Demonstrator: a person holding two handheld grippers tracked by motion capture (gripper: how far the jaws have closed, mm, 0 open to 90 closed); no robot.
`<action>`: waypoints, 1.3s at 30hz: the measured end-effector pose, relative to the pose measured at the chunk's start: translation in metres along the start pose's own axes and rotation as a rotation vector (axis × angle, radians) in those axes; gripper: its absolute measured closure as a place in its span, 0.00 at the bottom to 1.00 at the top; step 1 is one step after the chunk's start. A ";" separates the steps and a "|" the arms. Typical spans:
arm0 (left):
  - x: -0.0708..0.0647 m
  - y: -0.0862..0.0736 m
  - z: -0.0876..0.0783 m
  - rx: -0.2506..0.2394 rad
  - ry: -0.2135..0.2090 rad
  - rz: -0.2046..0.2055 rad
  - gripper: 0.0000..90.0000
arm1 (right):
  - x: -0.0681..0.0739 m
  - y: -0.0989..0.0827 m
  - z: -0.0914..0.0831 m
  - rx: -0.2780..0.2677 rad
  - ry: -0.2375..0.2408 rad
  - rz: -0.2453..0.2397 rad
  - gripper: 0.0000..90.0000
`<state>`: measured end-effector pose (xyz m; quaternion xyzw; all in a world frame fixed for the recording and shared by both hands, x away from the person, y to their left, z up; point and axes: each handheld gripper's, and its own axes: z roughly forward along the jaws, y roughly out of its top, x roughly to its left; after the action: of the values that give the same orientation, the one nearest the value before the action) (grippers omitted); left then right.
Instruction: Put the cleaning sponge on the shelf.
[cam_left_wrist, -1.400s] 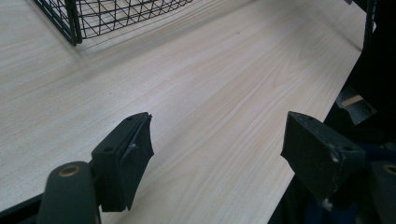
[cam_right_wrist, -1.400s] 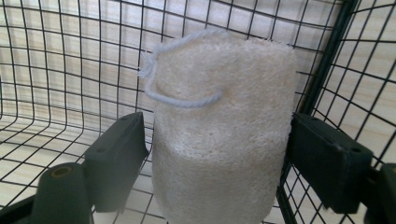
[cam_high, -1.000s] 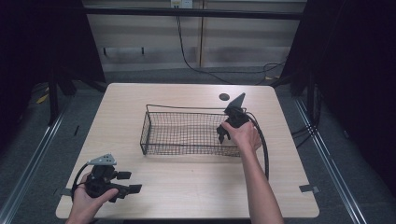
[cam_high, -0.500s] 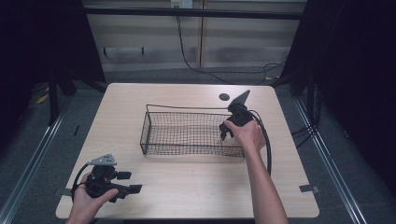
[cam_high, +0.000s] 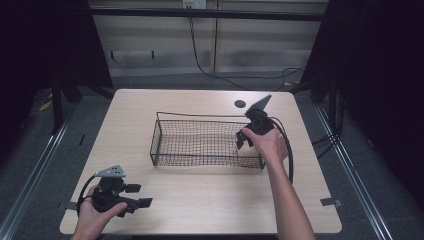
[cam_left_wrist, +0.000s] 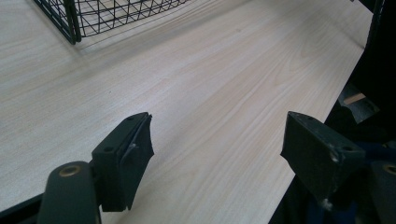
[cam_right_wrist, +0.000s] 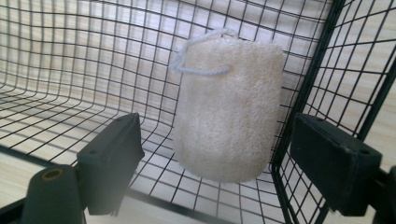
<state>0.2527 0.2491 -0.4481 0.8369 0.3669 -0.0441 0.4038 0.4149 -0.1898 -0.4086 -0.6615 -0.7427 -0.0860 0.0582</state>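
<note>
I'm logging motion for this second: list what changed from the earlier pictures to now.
The right tongs edged slightly away from the person along the right end of the wire basket, jaws open, the loofah pad lying loose between them. Nothing was gripped or released. The left tongs, the basket and the table stayed put.

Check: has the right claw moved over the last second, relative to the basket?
Yes, slightly: the right claw drifted rightward along the wire basket, toward its right end.

Loofah sponge (cam_right_wrist: 229, 116) showing cream-white, with pale white cord loop (cam_right_wrist: 198, 65). Wire basket (cam_high: 205, 142) showing black grid mesh. Table (cam_high: 200, 200) showing light wood grain. Both grippers' jaws showing matte black.
</note>
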 end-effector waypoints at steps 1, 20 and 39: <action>0.000 0.000 0.000 0.000 0.001 0.001 0.27 | 0.000 -0.001 0.000 -0.010 0.006 -0.010 0.18; 0.001 0.000 0.002 0.006 0.006 -0.005 0.27 | 0.003 -0.021 -0.018 -0.041 0.063 -0.106 0.20; 0.001 -0.001 0.001 0.010 0.008 -0.003 0.27 | 0.005 -0.060 -0.027 -0.148 0.148 -0.217 0.24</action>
<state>0.2534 0.2491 -0.4501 0.8386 0.3694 -0.0431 0.3981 0.3540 -0.1973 -0.3842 -0.5715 -0.7952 -0.1951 0.0542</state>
